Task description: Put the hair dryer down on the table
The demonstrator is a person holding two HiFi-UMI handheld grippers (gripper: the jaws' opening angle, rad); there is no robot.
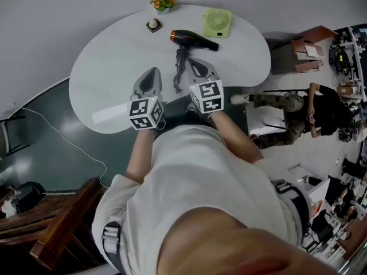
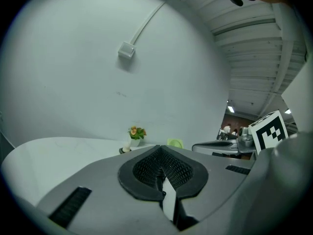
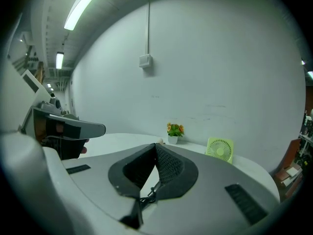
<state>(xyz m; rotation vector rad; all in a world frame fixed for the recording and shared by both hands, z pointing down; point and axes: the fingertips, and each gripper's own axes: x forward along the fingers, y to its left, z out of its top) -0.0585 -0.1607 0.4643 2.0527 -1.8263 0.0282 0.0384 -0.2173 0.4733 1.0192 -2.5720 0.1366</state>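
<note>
Hair dryer [image 1: 194, 39], black with a copper-coloured rear end, lies on its side on the white counter [image 1: 109, 67], just ahead of the right jaws' tips and clear of them; its barrel runs crosswise to the jaws, copper end toward the left jaws' side. Its dark cord [image 1: 180, 67] trails back from it over the counter into the gap between the two pairs of jaws, close along the inner side of the right pair.

Right gripper [image 1: 194, 63] hovers low over the counter with its jaws pressed together and nothing held; in the right gripper view the dark ribbed pads [image 3: 168, 166] meet along one seam. Left gripper [image 1: 152, 72] sits beside it, well short of the hair dryer, its jaws likewise together and empty; the left gripper view shows the pads [image 2: 173, 168] closed against each other.

Beyond the right jaws' tips and to their outer side stands a pale green fan [image 1: 218, 23]; straight past the left jaws' tips is a small dark square object with a pale round top [image 1: 153, 24]; farther still, by the wall, a pot of orange flowers [image 1: 163, 3].
</note>
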